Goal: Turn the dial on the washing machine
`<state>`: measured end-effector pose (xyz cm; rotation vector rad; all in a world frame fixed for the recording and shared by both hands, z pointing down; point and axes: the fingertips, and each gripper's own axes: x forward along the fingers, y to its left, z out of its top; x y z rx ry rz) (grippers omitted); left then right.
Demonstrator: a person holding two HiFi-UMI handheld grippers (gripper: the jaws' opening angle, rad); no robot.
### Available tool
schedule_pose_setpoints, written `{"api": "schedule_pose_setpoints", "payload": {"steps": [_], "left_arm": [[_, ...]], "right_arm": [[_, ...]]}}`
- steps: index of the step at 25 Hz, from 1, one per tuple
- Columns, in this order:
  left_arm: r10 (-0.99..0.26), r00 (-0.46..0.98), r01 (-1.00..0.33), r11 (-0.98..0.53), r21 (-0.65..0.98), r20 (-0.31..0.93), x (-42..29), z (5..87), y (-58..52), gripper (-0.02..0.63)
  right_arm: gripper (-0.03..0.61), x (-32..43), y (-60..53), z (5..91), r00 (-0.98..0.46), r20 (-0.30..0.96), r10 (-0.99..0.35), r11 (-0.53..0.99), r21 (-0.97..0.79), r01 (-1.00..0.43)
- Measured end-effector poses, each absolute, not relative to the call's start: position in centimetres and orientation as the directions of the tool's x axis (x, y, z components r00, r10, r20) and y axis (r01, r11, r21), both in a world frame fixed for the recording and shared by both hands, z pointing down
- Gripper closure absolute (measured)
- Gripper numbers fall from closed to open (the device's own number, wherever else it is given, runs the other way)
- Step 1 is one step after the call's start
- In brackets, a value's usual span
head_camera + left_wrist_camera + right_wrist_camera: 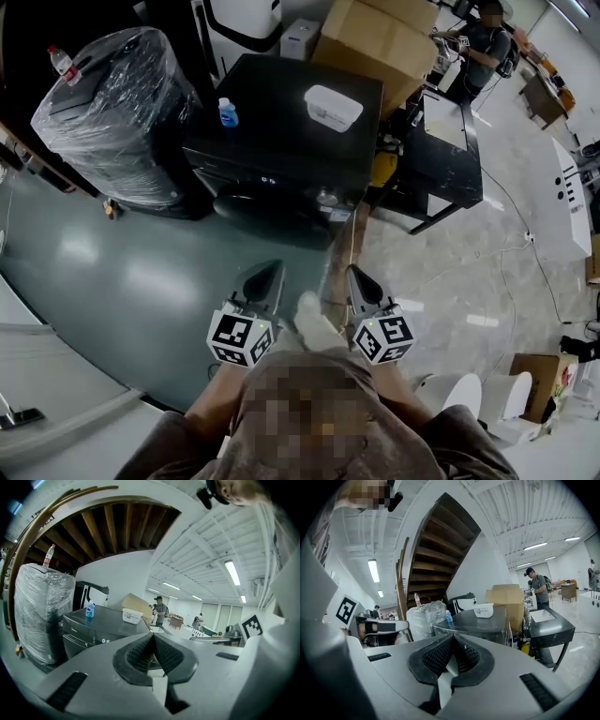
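Nearest, the left gripper (263,277) and right gripper (355,277) hover side by side, each with its jaws pressed together on nothing. Well apart, at twelve o'clock, stands the black washing machine (281,131), with a blue bottle (228,112) and a white container (333,106) on top. Its dial is too small to make out.

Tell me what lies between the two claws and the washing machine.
Only bare floor, as the head view shows. The left claw and the right claw, both shut and empty, are held short of the washing machine.
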<state>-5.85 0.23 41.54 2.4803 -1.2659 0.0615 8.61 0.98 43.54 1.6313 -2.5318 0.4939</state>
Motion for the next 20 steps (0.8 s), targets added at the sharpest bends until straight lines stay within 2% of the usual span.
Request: {"api": "schedule_pose_setpoints", "payload": {"steps": [15,18,20], "left_arm": [[-0.766,0.611,-0.783,-0.549,0.291,0.198,-5.6,41.7,-4.7,0.614],[-0.766,0.611,-0.784,-0.548,0.292,0.202,-5.7,41.7,-5.4,0.614],[-0.765,0.609,-0.785,-0.546,0.292,0.208,-5.8,42.0,-5.8,0.614]], "right_arm": [[0.572,8.6,-4.2,44.8,-0.395,0.266,-0.879,0.35,-0.203,-0.915],[0.491,8.5,-5.1,44.9,-0.398,0.269,-0.877,0.35,-0.21,-0.913],[0.462,8.3,-5.6,45.4,-0.402,0.277,-0.873,0.352,-0.213,-0.912]]}}
